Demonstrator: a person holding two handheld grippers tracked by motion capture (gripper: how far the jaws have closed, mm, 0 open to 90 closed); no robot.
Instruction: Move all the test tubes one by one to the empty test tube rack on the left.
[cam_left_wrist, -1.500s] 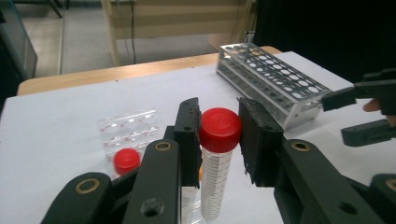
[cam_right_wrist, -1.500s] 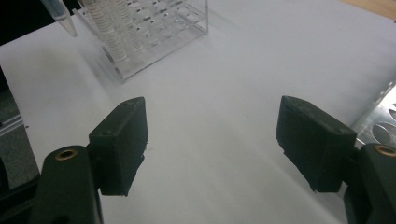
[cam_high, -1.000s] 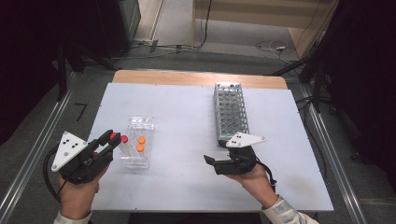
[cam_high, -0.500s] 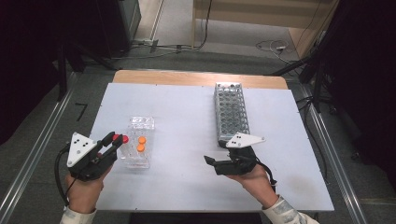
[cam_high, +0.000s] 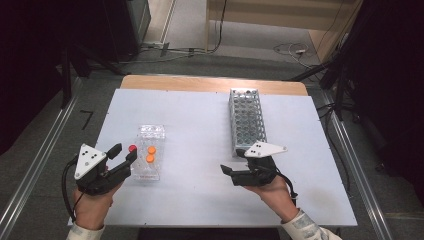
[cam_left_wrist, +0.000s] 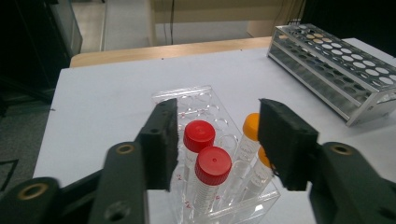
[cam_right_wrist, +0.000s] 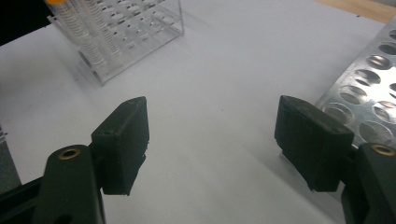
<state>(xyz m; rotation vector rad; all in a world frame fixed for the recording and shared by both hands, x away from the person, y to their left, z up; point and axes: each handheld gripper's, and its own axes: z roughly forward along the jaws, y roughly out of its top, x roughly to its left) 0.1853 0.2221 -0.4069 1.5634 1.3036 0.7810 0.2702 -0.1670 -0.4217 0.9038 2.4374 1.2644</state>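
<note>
Left gripper (cam_left_wrist: 217, 140): jaws apart, just been opening, with the near red-capped tube (cam_left_wrist: 211, 179) standing between them and the pads clear of it — a release rather than a hold

Red tube's place: seated upright in the clear rack (cam_high: 148, 156) at the rack's near-left corner, a second red-capped tube (cam_left_wrist: 198, 140) just behind it and two orange-capped tubes (cam_left_wrist: 251, 140) beside them

Right gripper (cam_high: 226, 171): jaws wide apart on nothing, resting low over the bare table (cam_high: 200, 120) just in front of the metal rack (cam_high: 246, 120)

Step in hand: judged as setting a tube down into the clear rack — the placing looks done

Next move: lift the left gripper straight back so neither pad brushes the red caps, then go for another tube

Change from earlier frame: a second ago the left gripper sat higher and pinched on the red tube; now it is lower, at the rack's edge, and spread
</note>
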